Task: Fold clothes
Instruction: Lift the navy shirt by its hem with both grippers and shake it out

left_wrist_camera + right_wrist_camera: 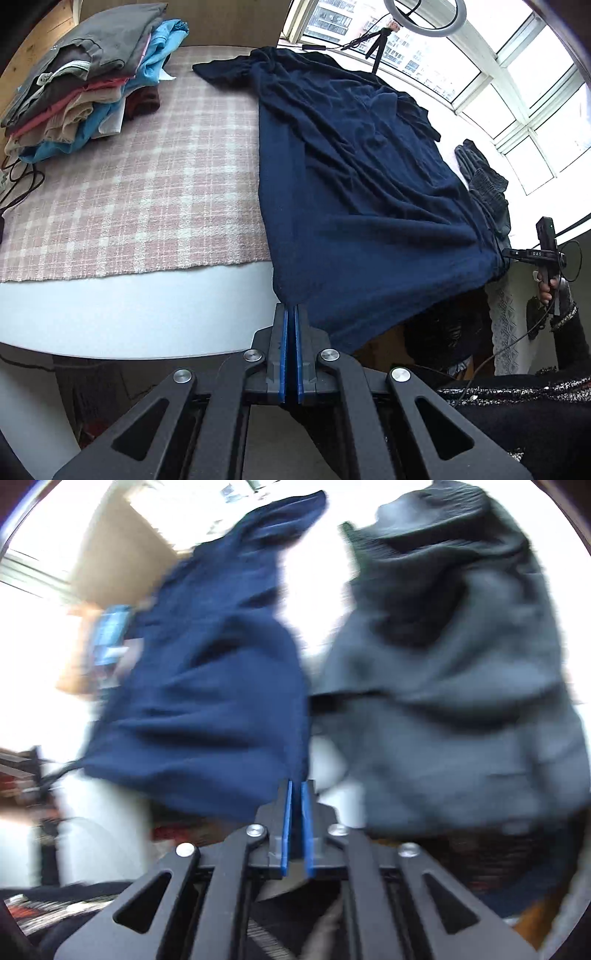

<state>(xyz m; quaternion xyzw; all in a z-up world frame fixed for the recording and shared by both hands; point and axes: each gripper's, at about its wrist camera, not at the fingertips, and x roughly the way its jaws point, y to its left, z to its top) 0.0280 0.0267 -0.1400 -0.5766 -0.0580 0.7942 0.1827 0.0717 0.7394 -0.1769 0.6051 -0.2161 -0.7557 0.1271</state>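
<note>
A bright window (480,74) is seen behind a white table (129,317) partly covered by a pink checked cloth (129,192). A navy garment (354,177) is spread across the cloth, its near hem draped over the table's front edge. The left gripper (290,308) is seen pressed together on the hem's near left corner, the fabric fanning away ahead and to its right. A stack of folded clothes (85,85) is placed at the far left, well apart. In the blurred right wrist view, the right gripper (296,786) is narrowed on the navy hem's other corner, with a grey garment (450,686) bunched just to its right.
</note>
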